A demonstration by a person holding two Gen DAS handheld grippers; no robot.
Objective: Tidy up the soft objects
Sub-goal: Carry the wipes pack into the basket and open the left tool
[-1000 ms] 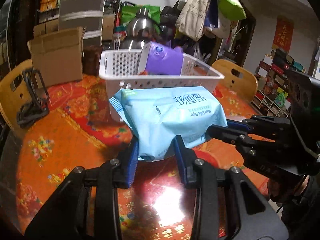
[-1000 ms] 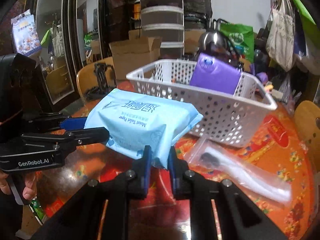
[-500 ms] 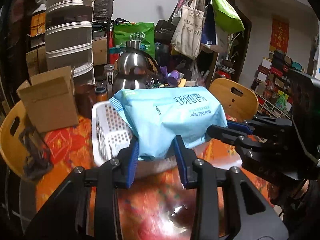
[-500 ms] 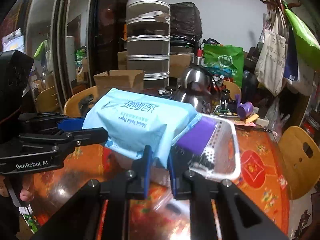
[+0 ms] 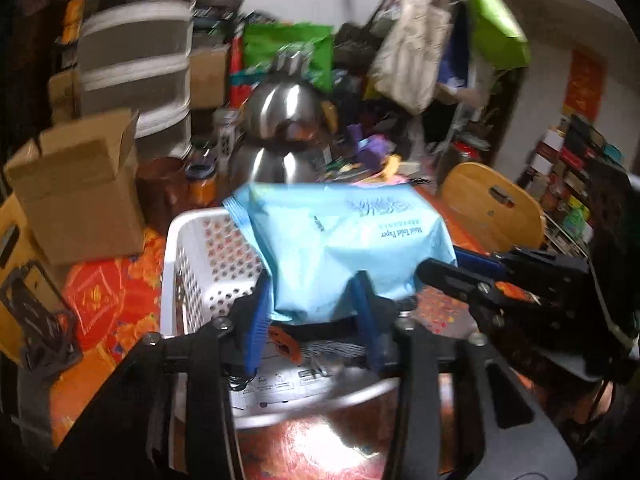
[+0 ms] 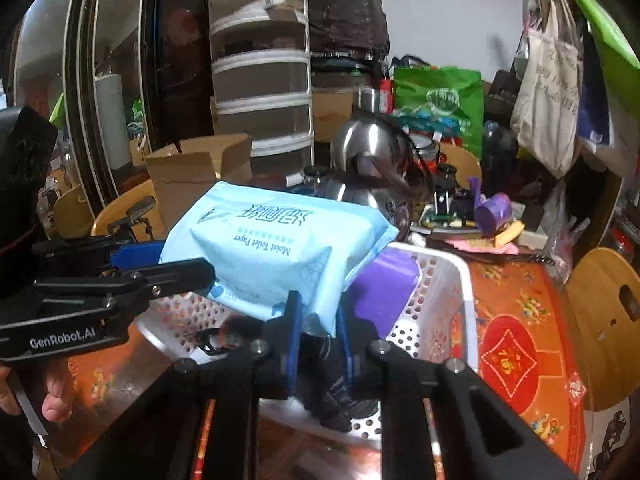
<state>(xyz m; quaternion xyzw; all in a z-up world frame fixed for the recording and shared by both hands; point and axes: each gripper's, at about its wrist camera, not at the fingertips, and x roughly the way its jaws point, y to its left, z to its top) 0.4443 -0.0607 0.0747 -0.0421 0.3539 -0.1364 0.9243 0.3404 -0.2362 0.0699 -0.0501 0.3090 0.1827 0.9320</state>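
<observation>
A light blue pack of moist toilet paper [image 5: 344,248] [image 6: 272,256] hangs over the white perforated basket [image 5: 192,264] [image 6: 452,280]. My left gripper [image 5: 312,320] has the pack's near end between its blue pads. Its jaws are opening and now stand a little off the pack's sides. My right gripper [image 6: 318,324] still pinches a corner of the pack, and its jaws are starting to open. In the basket lie a purple pack [image 6: 384,292], a white printed pack [image 5: 288,384] and a black item [image 6: 336,392].
Behind the basket stand a steel kettle [image 5: 280,136], a cardboard box [image 5: 80,184] and stacked drawers [image 6: 260,92]. Wooden chairs [image 5: 492,208] [image 6: 604,320] ring the red-orange table [image 6: 512,344]. A person's hand [image 6: 52,400] holds the left gripper.
Both grippers carried the blue pack up and forward, from in front of the basket to above it. The left jaws have spread wider around the pack.
</observation>
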